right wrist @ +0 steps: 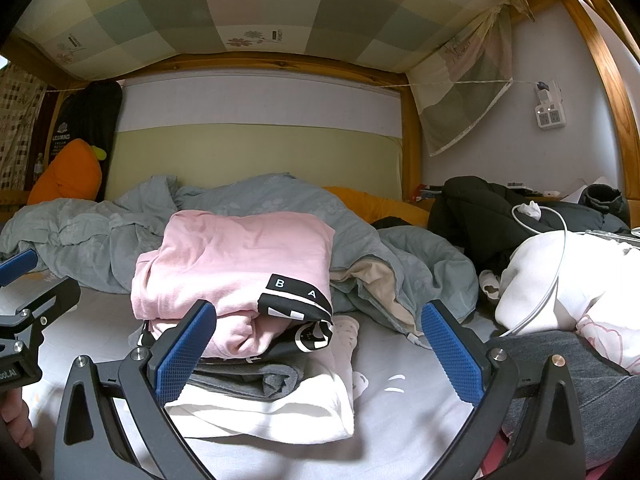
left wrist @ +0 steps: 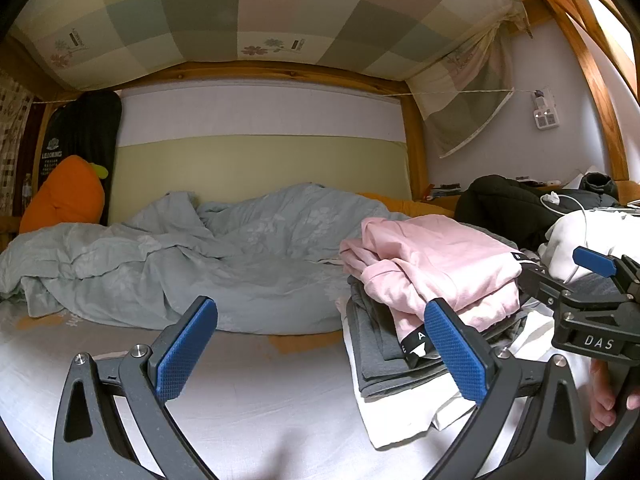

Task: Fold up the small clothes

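Observation:
A stack of folded clothes lies on the white bed sheet [left wrist: 260,400]: a pink garment [left wrist: 440,264] [right wrist: 240,256] on top, a grey one [left wrist: 376,360] [right wrist: 248,378] under it, a white one [right wrist: 280,412] at the bottom. My left gripper [left wrist: 320,350] stands open with nothing between its fingers, left of the stack and over bare sheet. My right gripper [right wrist: 320,348] is open too, empty, its left finger [right wrist: 184,352] in front of the stack. In the left wrist view the right gripper [left wrist: 592,292] shows at the right edge, held by a hand [left wrist: 604,400].
A crumpled grey-blue duvet [left wrist: 180,256] [right wrist: 360,240] fills the back of the bed. An orange carrot plush [left wrist: 64,196] leans at far left. At right lie a black jacket [right wrist: 480,208], a white garment [right wrist: 568,280] with a white cable [right wrist: 560,248], and a grey cloth [right wrist: 580,380].

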Motion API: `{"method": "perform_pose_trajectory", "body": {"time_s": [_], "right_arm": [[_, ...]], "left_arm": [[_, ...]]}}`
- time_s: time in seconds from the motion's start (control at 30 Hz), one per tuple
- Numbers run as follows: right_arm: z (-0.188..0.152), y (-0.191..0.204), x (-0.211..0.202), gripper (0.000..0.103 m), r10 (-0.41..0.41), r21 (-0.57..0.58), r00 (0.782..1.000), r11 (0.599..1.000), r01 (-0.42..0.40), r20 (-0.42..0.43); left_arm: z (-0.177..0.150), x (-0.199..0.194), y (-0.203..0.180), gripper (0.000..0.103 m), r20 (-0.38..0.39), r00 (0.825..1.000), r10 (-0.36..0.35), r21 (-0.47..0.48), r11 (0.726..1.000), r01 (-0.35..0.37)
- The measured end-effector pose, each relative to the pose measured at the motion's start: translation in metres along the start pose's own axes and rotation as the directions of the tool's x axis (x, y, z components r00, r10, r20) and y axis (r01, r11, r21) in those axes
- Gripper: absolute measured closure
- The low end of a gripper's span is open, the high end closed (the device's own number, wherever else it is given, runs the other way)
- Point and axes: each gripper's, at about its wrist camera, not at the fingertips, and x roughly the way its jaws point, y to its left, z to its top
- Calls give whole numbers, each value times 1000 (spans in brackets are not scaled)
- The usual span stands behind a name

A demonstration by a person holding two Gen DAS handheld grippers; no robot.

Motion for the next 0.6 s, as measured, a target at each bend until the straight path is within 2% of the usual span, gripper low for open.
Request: {"method": "perform_pose_trajectory", "body": {"time_s": [0.6], "right_arm": [[0, -2, 2, 1, 3, 6, 1000, 1000, -3, -6]], "left_arm": [[1, -3, -2, 0, 6, 1000, -16, 17, 1000, 16]]}}
